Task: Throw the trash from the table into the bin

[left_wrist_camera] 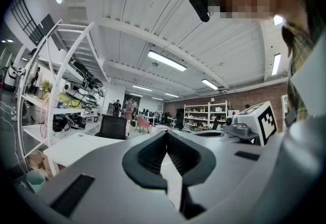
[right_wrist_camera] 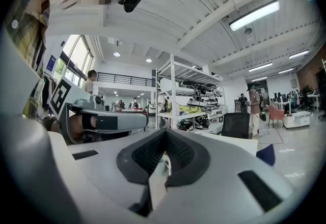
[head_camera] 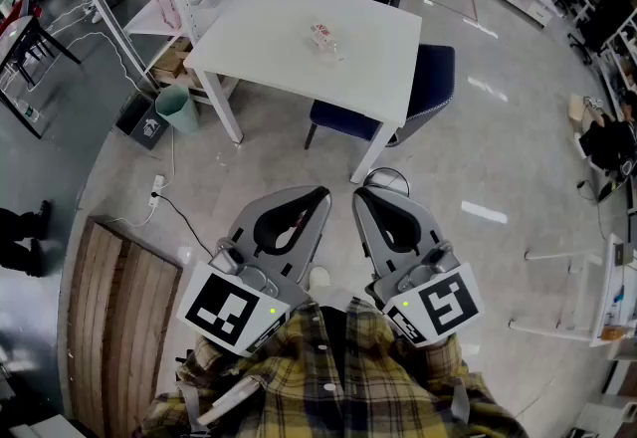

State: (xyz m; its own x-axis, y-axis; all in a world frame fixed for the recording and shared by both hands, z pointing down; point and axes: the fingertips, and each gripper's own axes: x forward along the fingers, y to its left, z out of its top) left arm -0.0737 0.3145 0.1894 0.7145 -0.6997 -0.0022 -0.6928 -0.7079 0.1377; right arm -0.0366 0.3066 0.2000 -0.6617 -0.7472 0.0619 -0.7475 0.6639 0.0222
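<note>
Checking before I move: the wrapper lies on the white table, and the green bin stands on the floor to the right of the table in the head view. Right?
Not quite. The green bin stands on the floor to the left of the white table, by its left legs, as the head view shows. The wrapper does lie on the table.

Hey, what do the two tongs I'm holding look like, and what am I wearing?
The left tongs and right tongs are pale grey, rounded shells lined with black ribbed pads. Each carries a white cube printed with black square markers: the left cube and the right cube. You wear a yellow and dark plaid shirt.
</note>
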